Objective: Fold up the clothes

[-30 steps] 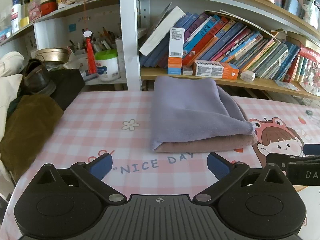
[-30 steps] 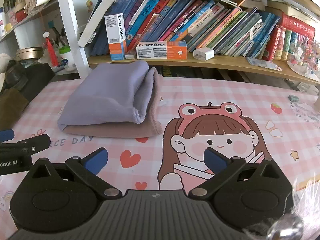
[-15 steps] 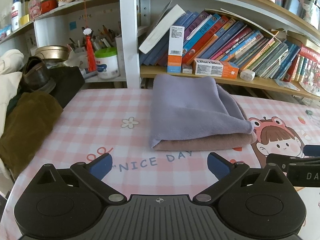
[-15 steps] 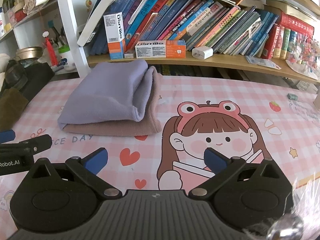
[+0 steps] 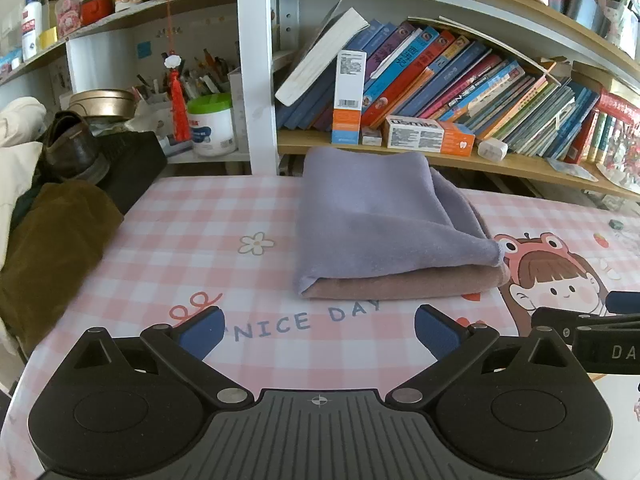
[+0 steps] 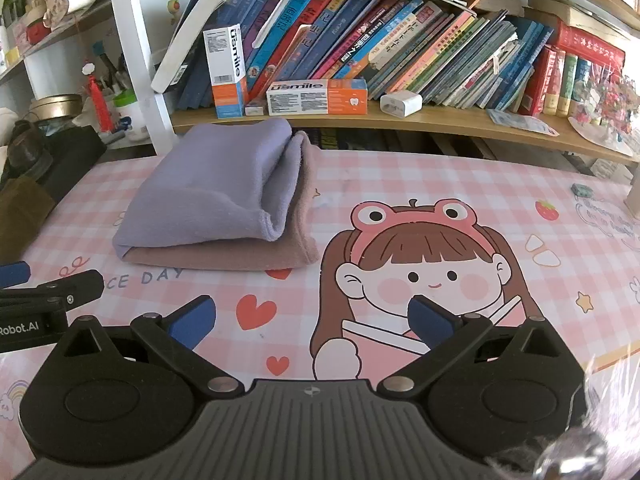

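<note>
Beyond both grippers' spread fingers [image 5: 200, 330] lies, seemingly untouched, folded cloth [image 5: 384, 224].

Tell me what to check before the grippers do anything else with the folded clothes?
1. Left gripper open, empty: ok.
2. Right gripper open, empty: ok.
3. Purple cloth folded on top of pink cloth: ok.
4. Stack edges line up: not ok, pink sticks out on the right.
5. Both grippers clear of the stack: ok.
6. More clothes waiting: cannot tell; a brown garment lies at the left.
</note>
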A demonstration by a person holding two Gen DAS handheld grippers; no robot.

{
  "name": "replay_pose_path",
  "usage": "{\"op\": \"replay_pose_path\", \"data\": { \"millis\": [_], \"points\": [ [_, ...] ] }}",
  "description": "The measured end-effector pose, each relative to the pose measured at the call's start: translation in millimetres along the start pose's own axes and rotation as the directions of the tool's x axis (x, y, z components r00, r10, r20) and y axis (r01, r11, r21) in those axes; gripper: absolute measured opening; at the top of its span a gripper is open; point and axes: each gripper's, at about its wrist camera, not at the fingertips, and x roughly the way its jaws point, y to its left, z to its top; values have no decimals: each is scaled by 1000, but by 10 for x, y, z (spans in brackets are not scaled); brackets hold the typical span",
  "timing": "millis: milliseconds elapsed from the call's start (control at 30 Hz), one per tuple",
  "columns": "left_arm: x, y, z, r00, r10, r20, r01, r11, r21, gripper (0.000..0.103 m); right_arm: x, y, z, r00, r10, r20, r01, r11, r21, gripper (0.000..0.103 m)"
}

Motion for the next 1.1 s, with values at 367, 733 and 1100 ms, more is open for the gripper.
{"op": "replay_pose_path", "data": {
  "millis": [367, 733, 1100],
  "points": [
    [2, -5, 5, 1000, 3, -4, -3, 1000, -2, 103, -7, 4, 0, 1000, 6, 5, -6, 1000, 6, 103],
    [-5, -3, 9, 1000, 1, -3, -1, 1000, -9, 103, -22, 19, 5, 1000, -2, -2, 2, 1000, -1, 103],
    [-5, -7, 14, 1000, 1, 1, -1, 1000, -12, 103, -13, 23, 17, 1000, -12, -11, 12, 1000, -4, 103]
  ]
}}
